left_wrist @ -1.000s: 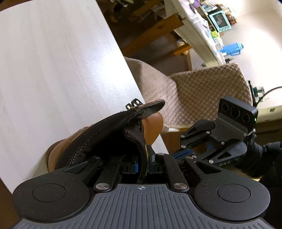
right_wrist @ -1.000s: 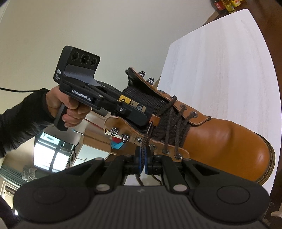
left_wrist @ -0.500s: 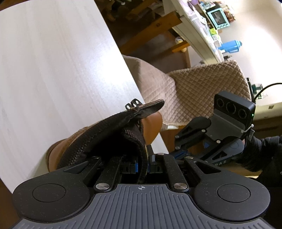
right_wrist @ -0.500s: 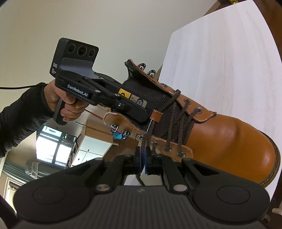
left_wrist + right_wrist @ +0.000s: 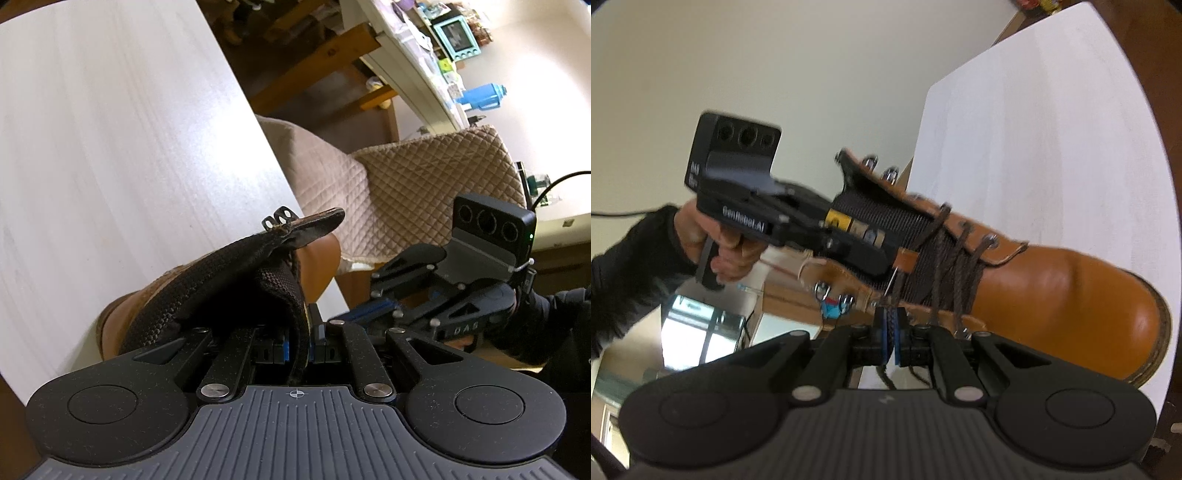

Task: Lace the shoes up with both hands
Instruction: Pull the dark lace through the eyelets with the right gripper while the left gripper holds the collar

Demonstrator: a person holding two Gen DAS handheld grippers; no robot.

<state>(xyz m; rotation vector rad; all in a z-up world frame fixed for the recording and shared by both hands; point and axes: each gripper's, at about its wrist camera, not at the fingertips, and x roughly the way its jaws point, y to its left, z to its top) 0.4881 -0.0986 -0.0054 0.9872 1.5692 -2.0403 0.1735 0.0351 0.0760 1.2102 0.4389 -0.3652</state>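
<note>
A tan leather boot (image 5: 1071,295) lies on the white table (image 5: 1052,129), its dark brown laces (image 5: 945,258) crossed through the lower eyelets. My right gripper (image 5: 891,332) is shut on one lace strand that runs up to the near eyelet row. My left gripper (image 5: 299,343) is shut on the boot's black mesh tongue (image 5: 229,280), holding it up. In the right wrist view the left gripper (image 5: 882,251) reaches over the tongue (image 5: 886,218), and a person's hand (image 5: 716,240) holds its handle. The right gripper (image 5: 354,312) shows at the right of the left wrist view.
The table edge (image 5: 266,147) runs diagonally past the boot. Beyond it stands a chair with a quilted beige cover (image 5: 424,192). A cluttered shelf (image 5: 424,66) lines the far wall. A dark sleeve (image 5: 631,258) comes in from the left.
The right gripper has rolled slightly with the lace still pinched, so the boot looks tilted differently in its view. The left gripper keeps its hold on the tongue in place.
</note>
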